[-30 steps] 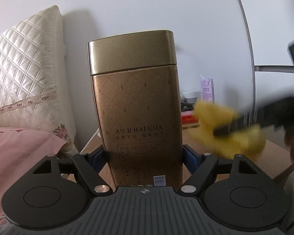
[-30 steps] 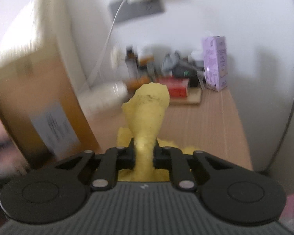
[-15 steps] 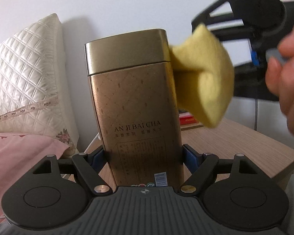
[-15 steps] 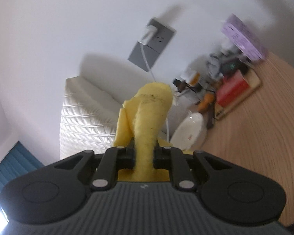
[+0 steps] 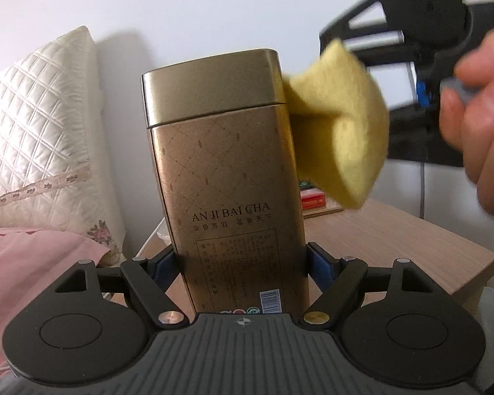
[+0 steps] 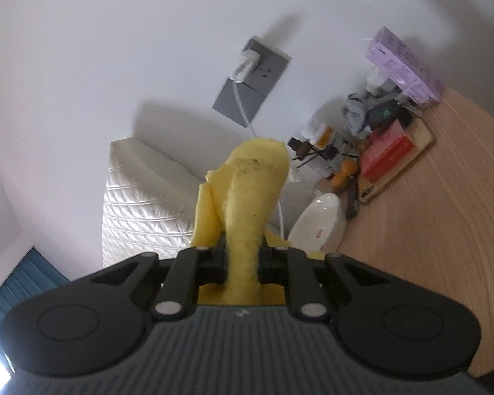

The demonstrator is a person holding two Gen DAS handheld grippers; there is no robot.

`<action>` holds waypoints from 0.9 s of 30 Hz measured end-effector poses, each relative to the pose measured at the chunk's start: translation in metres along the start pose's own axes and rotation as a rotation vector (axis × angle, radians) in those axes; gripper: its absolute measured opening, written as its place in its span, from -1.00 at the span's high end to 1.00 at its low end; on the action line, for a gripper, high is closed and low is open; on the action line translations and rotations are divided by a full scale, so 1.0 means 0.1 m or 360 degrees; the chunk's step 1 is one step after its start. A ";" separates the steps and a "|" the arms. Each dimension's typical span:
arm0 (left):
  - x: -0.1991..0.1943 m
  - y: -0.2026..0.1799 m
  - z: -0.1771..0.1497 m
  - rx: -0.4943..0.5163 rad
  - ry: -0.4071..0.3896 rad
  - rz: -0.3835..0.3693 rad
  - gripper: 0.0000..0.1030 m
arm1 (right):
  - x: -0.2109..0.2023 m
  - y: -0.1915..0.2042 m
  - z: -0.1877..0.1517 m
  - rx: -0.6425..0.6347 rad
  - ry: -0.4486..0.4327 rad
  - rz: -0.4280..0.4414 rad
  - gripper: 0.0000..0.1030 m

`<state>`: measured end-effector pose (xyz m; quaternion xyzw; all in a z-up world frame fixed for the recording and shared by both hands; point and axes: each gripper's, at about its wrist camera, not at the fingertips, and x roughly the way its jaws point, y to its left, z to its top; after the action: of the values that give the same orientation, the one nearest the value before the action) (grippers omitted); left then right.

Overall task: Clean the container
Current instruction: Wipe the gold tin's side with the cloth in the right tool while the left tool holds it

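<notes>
Between the left claw (image 5: pixel 242 263)'s pads, an upright gold tin (image 5: pixel 227 181); right claw (image 6: pixel 242 260) pinching yellow cloth (image 6: pixel 250 204).

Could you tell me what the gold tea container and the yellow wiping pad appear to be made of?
Tea container: likely thin sheet metal with a satin gold finish, judging by its soft sheen, crisp lid seam and printed pattern. Wiping pad: seemingly soft sponge or fleecy cloth; it looks matte and fuzzy, and folds and squashes where the right gripper pinches it.

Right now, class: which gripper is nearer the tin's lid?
Right. The right gripper holds the cloth beside the lid; the left gripper clamps the tin near its base.
</notes>
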<state>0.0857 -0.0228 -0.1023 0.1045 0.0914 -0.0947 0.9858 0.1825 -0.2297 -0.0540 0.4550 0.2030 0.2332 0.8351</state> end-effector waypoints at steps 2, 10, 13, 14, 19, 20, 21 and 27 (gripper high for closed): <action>-0.01 0.00 0.00 0.0004 -0.0003 -0.0007 -0.60 | -0.02 -0.11 -0.06 0.0057 0.0008 -0.0043 0.69; -0.02 0.02 0.00 0.0000 -0.0001 -0.0019 -0.60 | -0.09 -0.03 -0.07 0.0078 -0.0006 -0.0019 0.69; -0.02 0.02 0.01 0.0006 -0.0002 -0.0019 -0.60 | -0.11 0.06 -0.05 0.0024 -0.0037 -0.0008 0.69; -0.01 0.02 0.01 0.0011 -0.0002 -0.0018 -0.60 | -0.12 0.03 -0.07 0.0033 -0.0037 -0.0009 0.69; -0.01 0.01 0.01 0.0022 -0.0002 -0.0018 -0.60 | -0.11 -0.22 -0.21 0.0135 0.0030 -0.0120 0.69; -0.01 0.02 0.01 0.0021 -0.0001 -0.0018 -0.60 | -0.11 -0.24 -0.22 0.0147 0.0033 -0.0132 0.70; -0.01 0.01 0.02 0.0020 0.0000 -0.0017 -0.60 | -0.12 -0.23 -0.23 0.0147 0.0031 -0.0136 0.70; -0.01 0.00 0.03 0.0016 0.0012 -0.0011 -0.60 | -0.18 0.03 -0.14 0.0055 -0.0025 -0.0011 0.69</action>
<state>0.0855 -0.0234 -0.0995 0.1094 0.0951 -0.0983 0.9845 0.1592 -0.2296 -0.0563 0.4705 0.2020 0.2233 0.8294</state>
